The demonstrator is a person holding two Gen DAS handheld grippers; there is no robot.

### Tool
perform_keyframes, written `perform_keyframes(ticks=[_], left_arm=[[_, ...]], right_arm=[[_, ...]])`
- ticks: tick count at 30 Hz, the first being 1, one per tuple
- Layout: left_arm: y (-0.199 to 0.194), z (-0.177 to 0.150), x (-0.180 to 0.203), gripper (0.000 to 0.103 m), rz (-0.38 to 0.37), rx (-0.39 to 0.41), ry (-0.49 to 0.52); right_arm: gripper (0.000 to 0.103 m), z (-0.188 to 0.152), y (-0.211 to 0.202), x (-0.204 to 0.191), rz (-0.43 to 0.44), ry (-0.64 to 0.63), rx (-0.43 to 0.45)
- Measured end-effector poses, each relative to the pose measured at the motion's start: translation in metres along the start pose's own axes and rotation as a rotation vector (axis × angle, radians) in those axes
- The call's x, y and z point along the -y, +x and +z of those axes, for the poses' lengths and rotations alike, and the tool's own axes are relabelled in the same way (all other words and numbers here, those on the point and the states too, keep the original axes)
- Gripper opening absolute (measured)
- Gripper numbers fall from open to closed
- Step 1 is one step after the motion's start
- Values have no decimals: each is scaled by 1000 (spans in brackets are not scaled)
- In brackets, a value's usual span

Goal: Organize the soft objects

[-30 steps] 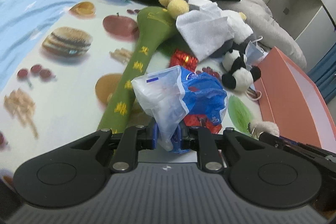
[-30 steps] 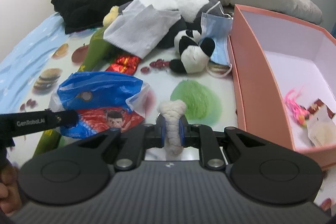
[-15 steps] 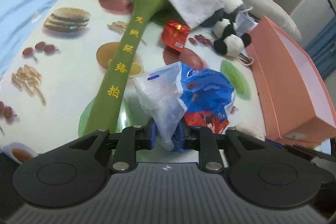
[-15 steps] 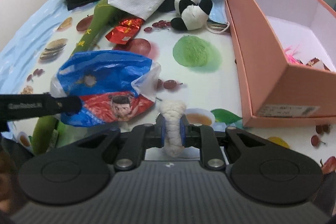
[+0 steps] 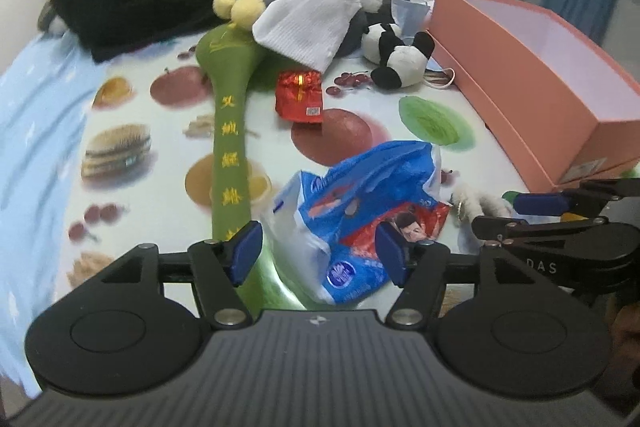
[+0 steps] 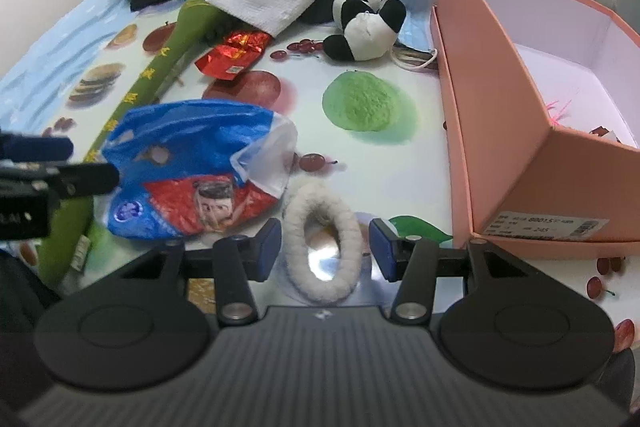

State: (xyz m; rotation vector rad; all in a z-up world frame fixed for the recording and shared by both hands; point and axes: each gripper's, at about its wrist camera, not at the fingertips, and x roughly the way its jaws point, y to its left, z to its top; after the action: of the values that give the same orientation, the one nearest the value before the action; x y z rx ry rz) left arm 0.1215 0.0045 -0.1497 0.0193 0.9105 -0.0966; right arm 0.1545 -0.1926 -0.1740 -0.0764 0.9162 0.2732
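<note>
Now both tools have just been opening, the left tool (image 5: pixel 318 253) released around the bag (image 5: pixel 356 215) and the right tool (image 6: pixel 324 249) around the fluffy ring (image 6: pixel 322 241), both lying outside the box (image 6: pixel 516 131), so the bag's slippery plastic could slide from a shallow regrasp.

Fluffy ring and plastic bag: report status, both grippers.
Left gripper open, jaws just opening, plastic bag loose between them. Right gripper open, jaws just opening, fluffy ring lying unpinched on the mat. Pink box beside it, path unobstructed.

One plastic bag (image 6: pixel 192 163), one scrunchie (image 6: pixel 324 247), one panda (image 6: pixel 368 27).
</note>
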Motion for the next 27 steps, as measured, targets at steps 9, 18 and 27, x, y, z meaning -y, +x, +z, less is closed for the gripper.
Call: perform_keyframes(ticks=[9,18,27], left_arm=[[15,25,12,68,13,13,213],[39,36,36,68,-16,-11,391],[57,40,39,61,-73,-44,417]], right_arm=[[51,-3,13,6,30,-6,-20],[22,-3,16,0,45,-76,-31],[20,-6,7,12,8,-38,-20]])
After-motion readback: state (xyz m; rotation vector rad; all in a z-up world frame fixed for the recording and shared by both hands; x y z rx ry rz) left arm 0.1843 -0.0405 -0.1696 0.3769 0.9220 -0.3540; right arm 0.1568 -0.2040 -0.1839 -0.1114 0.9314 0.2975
